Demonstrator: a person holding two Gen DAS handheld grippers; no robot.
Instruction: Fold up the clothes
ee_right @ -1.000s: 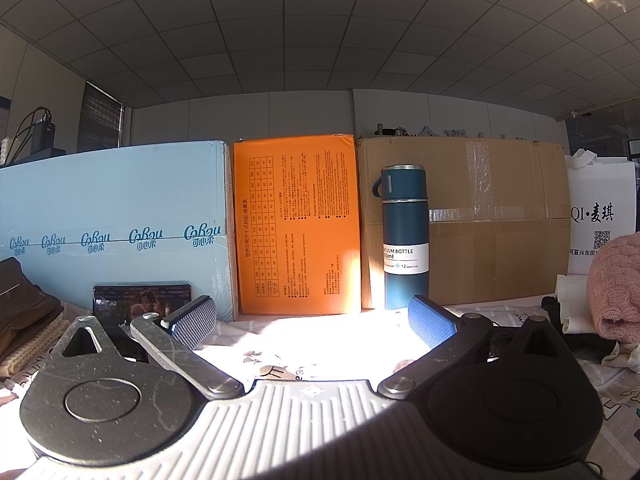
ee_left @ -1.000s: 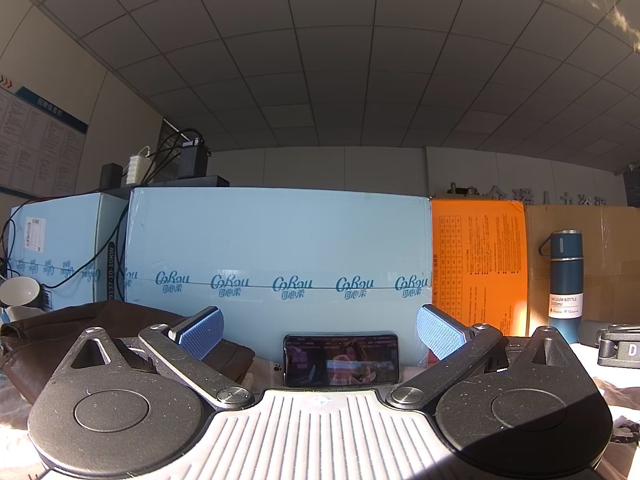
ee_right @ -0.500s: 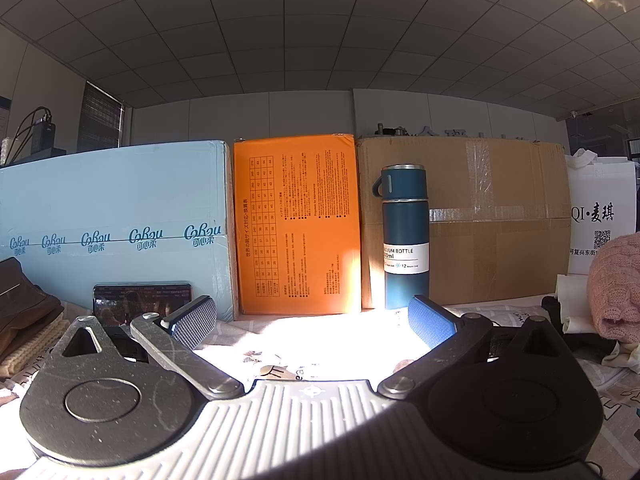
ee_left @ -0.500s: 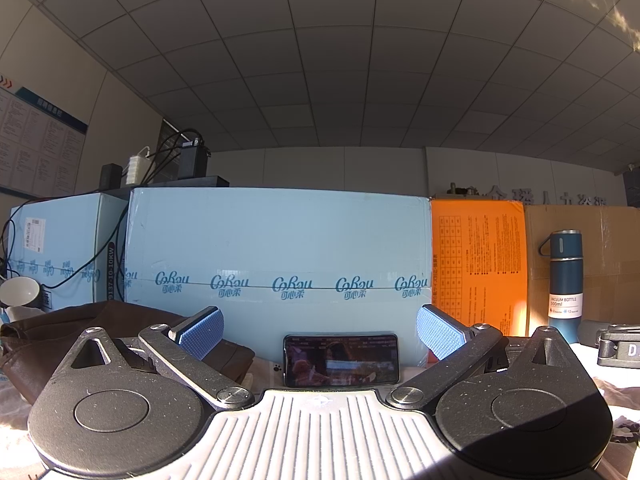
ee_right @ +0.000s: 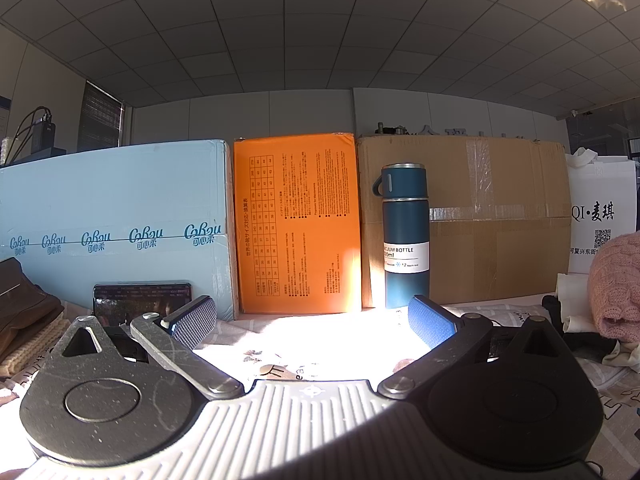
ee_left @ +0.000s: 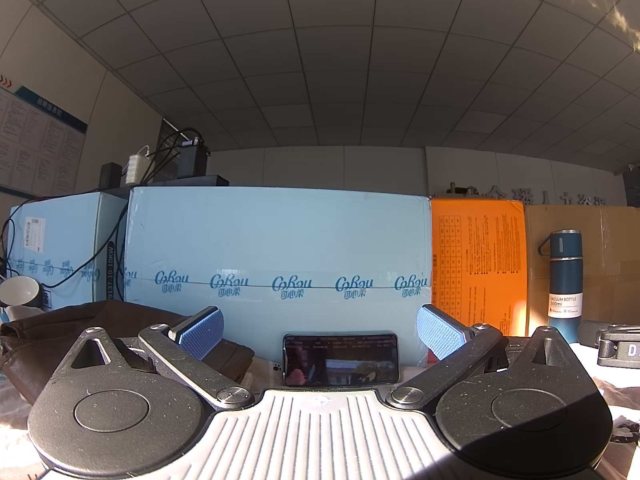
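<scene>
Both tools look alike. The left gripper [ee_left: 319, 330] has two dark, dust-specked round housings, a pale ribbed plate between them bearing a small crosshair mark, and grey metal links with round screw heads. Its fingers [ee_left: 200, 332] carry blue cross-hatched pads. The right gripper [ee_right: 312, 320] matches, its metal scratched.

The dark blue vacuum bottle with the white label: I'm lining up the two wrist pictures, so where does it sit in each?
Left wrist: the dark blue vacuum bottle stands far right, before the brown cardboard box.
Right wrist: it stands right of centre.
Shared landmark: the orange printed box, just left of it.
</scene>
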